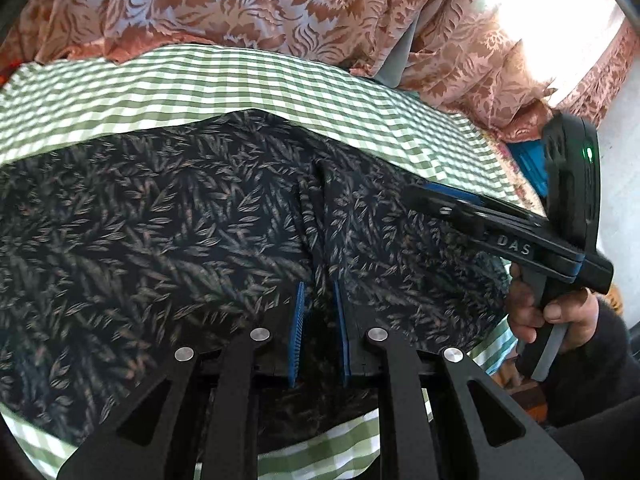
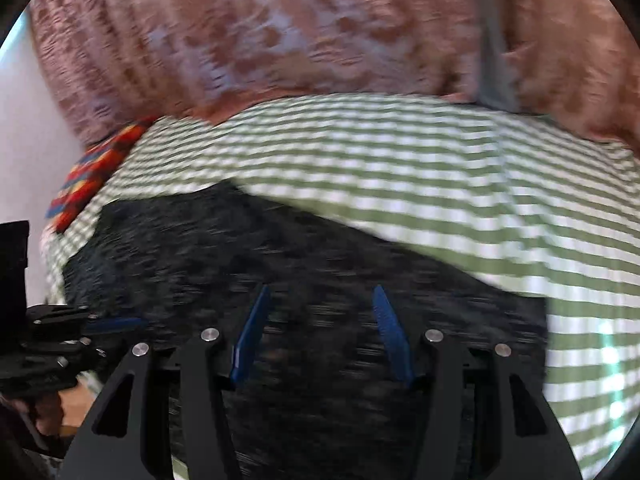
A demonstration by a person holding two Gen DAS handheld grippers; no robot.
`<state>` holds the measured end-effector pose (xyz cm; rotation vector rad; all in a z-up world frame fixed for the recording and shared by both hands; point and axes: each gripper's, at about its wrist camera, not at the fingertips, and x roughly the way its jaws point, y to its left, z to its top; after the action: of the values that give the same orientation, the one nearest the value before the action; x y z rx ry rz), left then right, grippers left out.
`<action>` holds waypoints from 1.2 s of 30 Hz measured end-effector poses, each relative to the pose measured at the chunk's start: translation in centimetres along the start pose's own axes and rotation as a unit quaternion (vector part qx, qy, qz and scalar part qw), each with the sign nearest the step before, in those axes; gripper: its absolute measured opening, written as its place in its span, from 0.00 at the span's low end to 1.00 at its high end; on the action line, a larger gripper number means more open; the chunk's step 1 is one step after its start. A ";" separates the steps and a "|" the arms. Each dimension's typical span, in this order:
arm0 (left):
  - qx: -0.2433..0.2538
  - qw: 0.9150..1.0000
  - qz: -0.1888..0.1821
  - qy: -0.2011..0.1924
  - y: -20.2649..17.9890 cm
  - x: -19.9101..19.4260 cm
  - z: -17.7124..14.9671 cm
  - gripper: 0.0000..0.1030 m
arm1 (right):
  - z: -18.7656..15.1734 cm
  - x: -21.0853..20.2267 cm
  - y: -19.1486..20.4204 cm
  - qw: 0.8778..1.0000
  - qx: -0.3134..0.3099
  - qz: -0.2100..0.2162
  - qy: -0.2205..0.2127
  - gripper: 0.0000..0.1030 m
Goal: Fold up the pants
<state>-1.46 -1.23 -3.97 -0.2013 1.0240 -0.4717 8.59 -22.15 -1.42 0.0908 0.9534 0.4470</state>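
Two tongs are over the bed, one in each of my hands, and both point down at the pants point(image 1: 168, 216), dark cloth with a small leaf print, spread on the green-and-white checked sheet point(image 1: 224, 84).

My left gripper point(image 1: 320, 320) has its blue pads drawn in narrow, and a raised fold of the pants runs up between them, so it is pinched on the cloth. My right gripper point(image 2: 320, 332) stands about half wide above the pants with nothing caught between its pads; the dark cloth only shows behind the gap.

Beyond the far edge of the sheet hangs a rust-and-pale floral curtain point(image 1: 248, 4), with a grey strip point(image 1: 400, 56) showing between its panels. It is well back from the pants and blocks nothing.

From the left wrist view I can see the right tongs from the side at the right edge of the pants, lettered DAS, with my right hand point(image 1: 552, 312) wrapped on the handle, a dark sleeve point(image 1: 600, 380) below it, and bright window light at the upper right.

From the right wrist view, which is smeared by motion, I see instead a red, orange and blue patterned cloth point(image 2: 92, 176) at the sheet's left end, a pale wall point(image 2: 24, 160), and part of the left tongs at the lower left edge.
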 end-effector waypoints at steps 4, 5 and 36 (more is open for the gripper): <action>0.009 1.000 0.026 -0.001 0.0 -0.4 -0.5 0.12 | 0.1 2.6 2.5 0.999 -0.012 0.034 0.024 0.47; 0.010 1.000 0.030 -0.001 0.1 -0.4 -0.5 0.12 | 0.1 3.2 2.8 0.999 -0.012 0.035 0.028 0.47; -0.009 0.997 0.079 -0.009 2.0 -1.1 -0.7 0.33 | 2.7 4.4 3.8 0.999 -0.015 0.041 0.031 0.45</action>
<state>-1.96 1.08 -4.21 -0.1400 1.0179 -0.3174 11.68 -16.63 -2.17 0.0886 1.0064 0.5419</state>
